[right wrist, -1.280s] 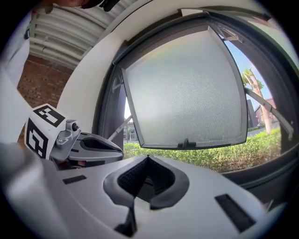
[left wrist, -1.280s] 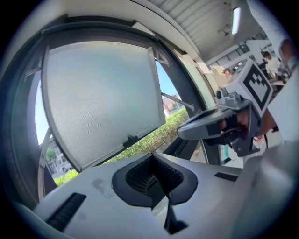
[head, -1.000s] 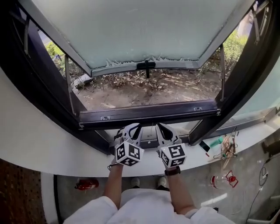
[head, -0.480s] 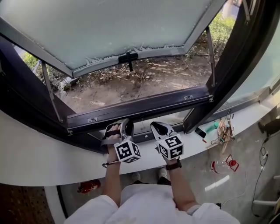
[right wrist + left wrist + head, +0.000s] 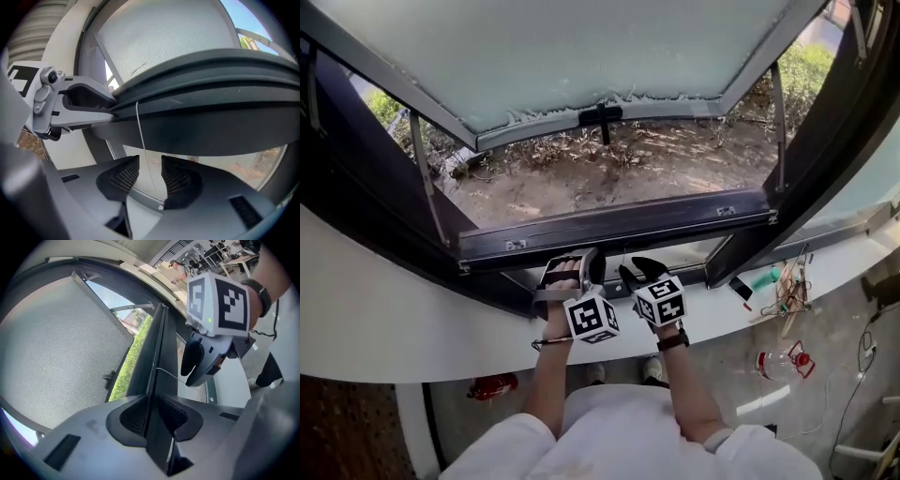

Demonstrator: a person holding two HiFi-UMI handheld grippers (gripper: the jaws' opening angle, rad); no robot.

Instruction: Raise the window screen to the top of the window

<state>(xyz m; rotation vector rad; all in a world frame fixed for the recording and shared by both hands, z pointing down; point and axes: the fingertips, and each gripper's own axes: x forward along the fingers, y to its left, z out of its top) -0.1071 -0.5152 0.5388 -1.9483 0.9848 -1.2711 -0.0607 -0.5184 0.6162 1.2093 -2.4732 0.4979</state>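
While left fingers (image 5: 132, 417) clamp the dark screen bar (image 5: 157, 348), right fingers (image 5: 179, 180) are opening around a white cord (image 5: 140, 136).

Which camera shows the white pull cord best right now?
Right gripper view: the cord hangs full length from the screen bar, between the right gripper's opening jaws. Left gripper view catches a short stretch; head view barely shows it.

Head view from above, facing steeply down over the dark bar (image 5: 609, 230), left gripper view hard against that bar, rolled sideways, right gripper view just beneath it, both facing the far pane (image 5: 56, 348), sharing the thin cord (image 5: 140, 131).
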